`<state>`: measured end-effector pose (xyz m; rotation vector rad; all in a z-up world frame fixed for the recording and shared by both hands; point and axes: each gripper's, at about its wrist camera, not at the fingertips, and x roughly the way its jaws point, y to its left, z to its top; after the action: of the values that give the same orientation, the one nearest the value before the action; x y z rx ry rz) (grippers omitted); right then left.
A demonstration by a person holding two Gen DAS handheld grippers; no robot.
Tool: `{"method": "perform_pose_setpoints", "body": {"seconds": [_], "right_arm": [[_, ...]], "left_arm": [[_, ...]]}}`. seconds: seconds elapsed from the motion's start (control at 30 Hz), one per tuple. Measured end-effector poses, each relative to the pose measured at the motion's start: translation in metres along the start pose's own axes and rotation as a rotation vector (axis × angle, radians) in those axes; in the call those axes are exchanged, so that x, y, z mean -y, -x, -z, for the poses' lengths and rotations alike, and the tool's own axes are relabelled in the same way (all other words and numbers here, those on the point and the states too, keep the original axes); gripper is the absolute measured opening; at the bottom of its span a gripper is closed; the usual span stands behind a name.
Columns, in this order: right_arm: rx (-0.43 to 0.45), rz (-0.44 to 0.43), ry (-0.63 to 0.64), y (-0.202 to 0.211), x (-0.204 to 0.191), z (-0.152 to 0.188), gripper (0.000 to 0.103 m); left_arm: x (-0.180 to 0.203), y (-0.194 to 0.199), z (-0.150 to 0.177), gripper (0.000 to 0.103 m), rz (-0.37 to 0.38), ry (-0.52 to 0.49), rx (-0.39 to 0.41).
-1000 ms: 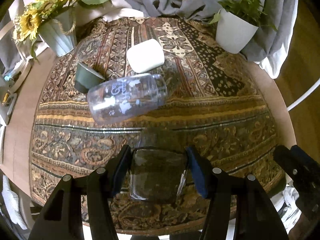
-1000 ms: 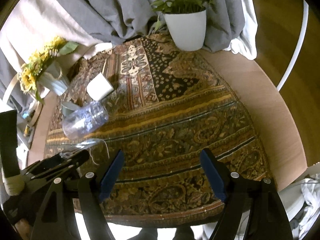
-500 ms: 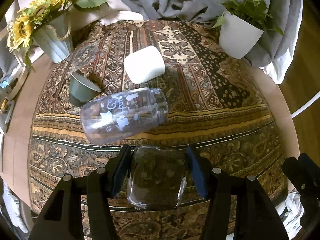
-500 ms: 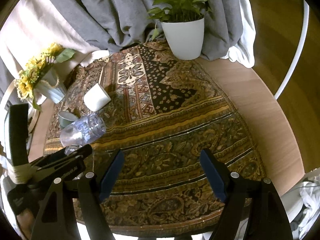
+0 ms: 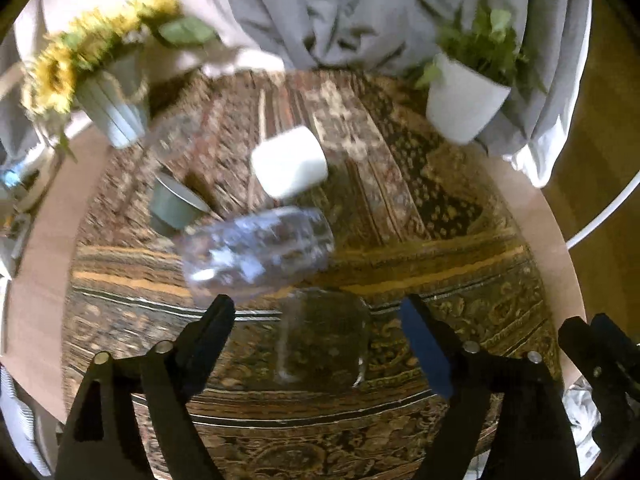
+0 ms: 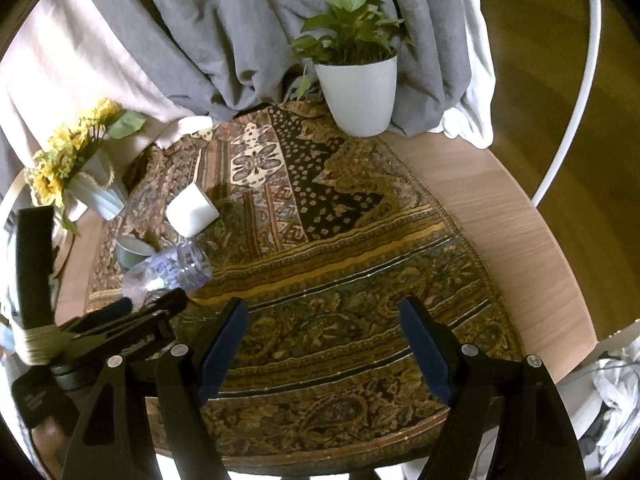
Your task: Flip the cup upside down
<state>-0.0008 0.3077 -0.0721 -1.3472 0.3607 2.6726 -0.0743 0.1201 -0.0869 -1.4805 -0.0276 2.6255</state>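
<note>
A clear glass cup point(image 5: 322, 338) stands on the patterned cloth point(image 5: 440, 240), between the spread fingers of my left gripper point(image 5: 320, 320). The gripper is open and its pads stand apart from the glass on both sides. I cannot tell from the blurred view which end of the cup is up. My right gripper point(image 6: 322, 320) is open and empty over the front of the cloth point(image 6: 340, 280). The left gripper's body point(image 6: 120, 320) shows at the left of the right wrist view and hides the cup there.
A clear printed bottle point(image 5: 256, 252) lies on its side just beyond the cup. A green cup point(image 5: 176, 204) and a white cup point(image 5: 288, 168) lie behind it. A sunflower vase point(image 5: 112, 116) stands back left, a potted plant point(image 5: 464, 100) back right. Grey curtains hang behind.
My left gripper has opened and let go of the glass cup, which now stands on the cloth. Both grippers have drawn back and up, and the left view is blurred by motion.
</note>
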Motion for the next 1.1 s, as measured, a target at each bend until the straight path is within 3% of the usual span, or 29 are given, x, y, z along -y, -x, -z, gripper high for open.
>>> {"method": "perform_pose_setpoints", "body": {"seconds": [0.17,0.37,0.63,1.1], "right_arm": [[0.041,-0.014,0.004,0.018,-0.013,0.0,0.086],[0.104,-0.063,0.056,0.043,-0.042,0.0,0.091],[0.138,-0.115,0.129,0.064,-0.077,0.009,0.092],[0.139,-0.128,0.164,0.078,-0.109,0.031,0.092]], "left_arm": [[-0.019,0.047,0.001,0.102,-0.069,0.015,0.122],[-0.046,0.089,0.008,0.103,-0.152,0.038,0.217],[-0.074,0.115,0.025,0.103,-0.188,0.047,0.242],[-0.102,0.133,0.045,0.103,-0.236,0.032,0.23]]}}
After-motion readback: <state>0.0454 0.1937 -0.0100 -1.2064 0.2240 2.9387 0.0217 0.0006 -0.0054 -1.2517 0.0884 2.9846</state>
